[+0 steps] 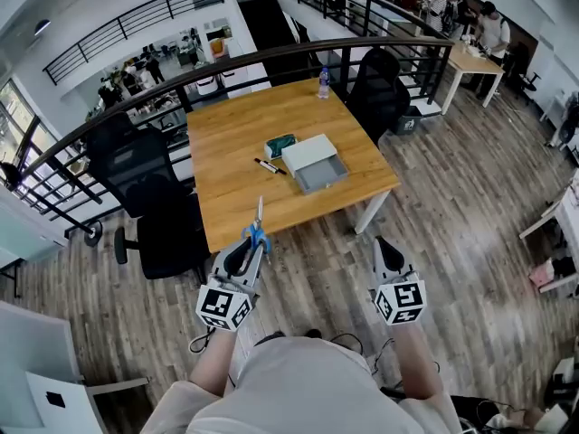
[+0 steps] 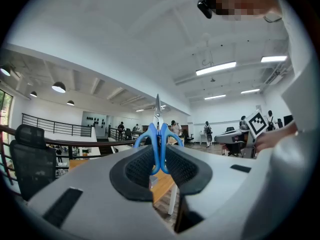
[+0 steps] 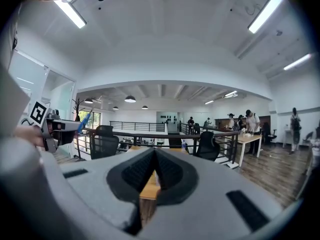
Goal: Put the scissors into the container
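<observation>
Blue-handled scissors (image 1: 258, 227) stick up and forward out of my left gripper (image 1: 244, 256), which is shut on their handles; in the left gripper view the scissors (image 2: 158, 139) stand upright between the black pads, blades pointing away. The grey open container (image 1: 319, 172) with its white lid lies on the wooden table (image 1: 235, 138), well ahead of both grippers. My right gripper (image 1: 387, 253) is held off the table's near edge, shut with nothing between its pads (image 3: 172, 174). The left gripper with the scissors' blue handle (image 3: 83, 121) also shows at the left of the right gripper view.
A black marker (image 1: 269, 165) and a green packet (image 1: 280, 143) lie beside the container. A bottle (image 1: 324, 81) stands at the table's far edge. Black office chairs (image 1: 145, 179) stand left of and behind the table, by a curved railing (image 1: 271, 61). People stand at a far desk.
</observation>
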`<state>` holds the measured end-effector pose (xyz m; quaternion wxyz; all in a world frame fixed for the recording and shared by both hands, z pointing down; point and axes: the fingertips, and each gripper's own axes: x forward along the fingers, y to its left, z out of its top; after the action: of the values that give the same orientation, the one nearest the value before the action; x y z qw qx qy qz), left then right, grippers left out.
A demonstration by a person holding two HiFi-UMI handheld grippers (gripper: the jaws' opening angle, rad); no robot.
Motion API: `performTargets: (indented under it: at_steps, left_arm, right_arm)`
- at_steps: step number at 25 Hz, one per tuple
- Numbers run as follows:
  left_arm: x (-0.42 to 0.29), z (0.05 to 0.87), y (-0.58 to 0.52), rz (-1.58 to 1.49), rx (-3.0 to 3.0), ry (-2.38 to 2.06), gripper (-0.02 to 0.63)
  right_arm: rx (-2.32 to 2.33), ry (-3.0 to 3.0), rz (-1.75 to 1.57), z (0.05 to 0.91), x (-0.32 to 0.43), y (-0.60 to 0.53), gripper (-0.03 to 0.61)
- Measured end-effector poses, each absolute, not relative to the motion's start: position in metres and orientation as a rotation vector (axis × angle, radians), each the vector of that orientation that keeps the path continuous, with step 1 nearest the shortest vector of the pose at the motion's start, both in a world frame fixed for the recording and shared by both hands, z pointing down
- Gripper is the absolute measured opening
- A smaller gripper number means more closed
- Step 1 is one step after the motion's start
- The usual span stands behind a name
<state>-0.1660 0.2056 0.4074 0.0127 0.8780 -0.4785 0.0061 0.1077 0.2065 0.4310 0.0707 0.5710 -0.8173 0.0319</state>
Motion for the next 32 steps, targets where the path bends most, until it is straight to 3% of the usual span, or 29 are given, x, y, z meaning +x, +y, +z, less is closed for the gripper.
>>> performTargets:
  at_steps: [17,32]
  left_arm:
    - [-0.136,0.425,0.178,0.031,2.691,-1.532,0.072]
    - [-0.16,0.444,0.051,0.036,2.711,-1.436,0.072]
  right_arm:
    - [1.63,-2.443,0.131,0.464,0.133,0.172,0.002]
    - [1.658,-2.344,0.167,0.485,0.102,0.066,0.002]
